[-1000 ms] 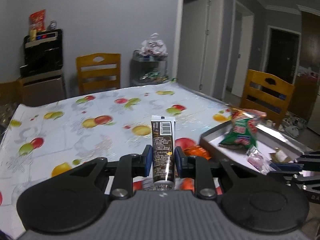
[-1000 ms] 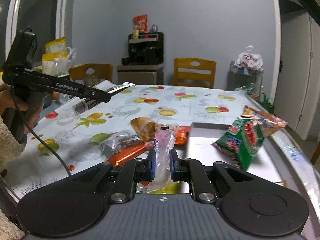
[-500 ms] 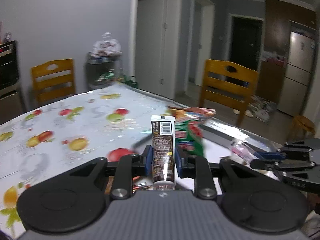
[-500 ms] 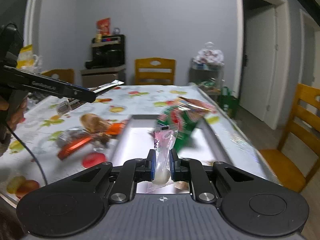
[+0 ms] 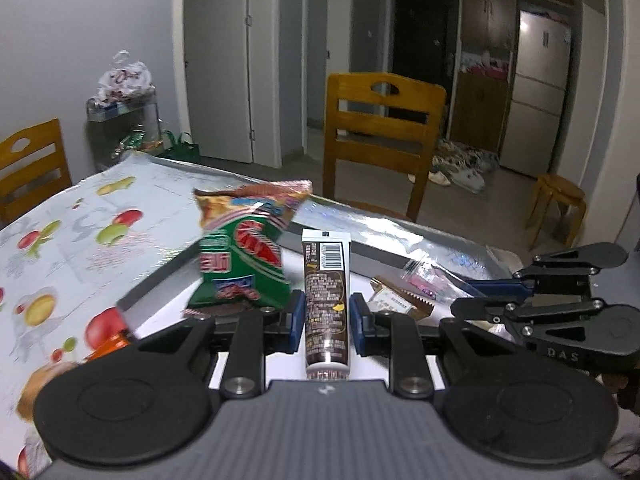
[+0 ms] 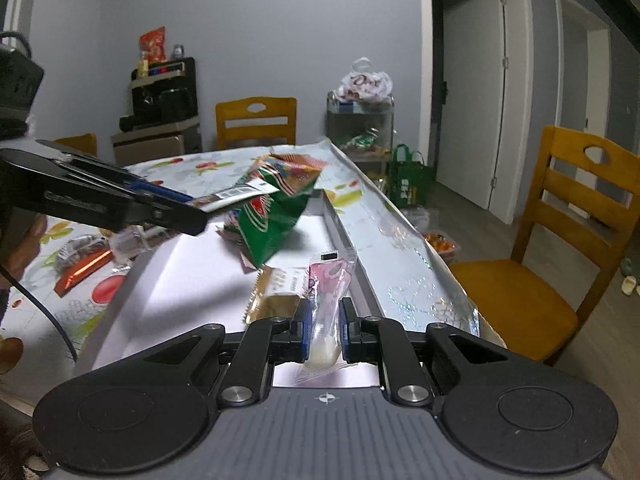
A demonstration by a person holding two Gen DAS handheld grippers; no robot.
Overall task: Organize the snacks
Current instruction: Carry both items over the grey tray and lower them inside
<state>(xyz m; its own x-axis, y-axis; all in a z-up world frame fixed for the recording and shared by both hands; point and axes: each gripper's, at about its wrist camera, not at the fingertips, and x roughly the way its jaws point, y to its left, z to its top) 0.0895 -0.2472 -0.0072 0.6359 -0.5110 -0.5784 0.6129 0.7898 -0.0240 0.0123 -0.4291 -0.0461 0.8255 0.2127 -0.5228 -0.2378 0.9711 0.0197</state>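
The left tool (image 5: 326, 316) is clenched on a brown tube (image 5: 326, 300), which stands upright between its blue pads with the barcoded end up and the cap toward the camera. The right tool (image 6: 323, 330) is clenched on a clear sachet with a pink label (image 6: 328, 300), its white contents squeezed between the pads and its top pointing away. Both tools tilt downward over a shallow white tray (image 6: 180, 280) on the counter (image 5: 72, 240); in the left wrist view the right tool reaches in from the right, and in the right wrist view the left tool crosses in from the left. Just beyond the sachet a gold-edged packet (image 6: 276, 292) lies in the tray. Farther in, a green chip bag (image 6: 276, 208) is propped up. Outside the tray's left wall an orange wrapper (image 6: 82, 270) lies on the fruit-patterned cloth.
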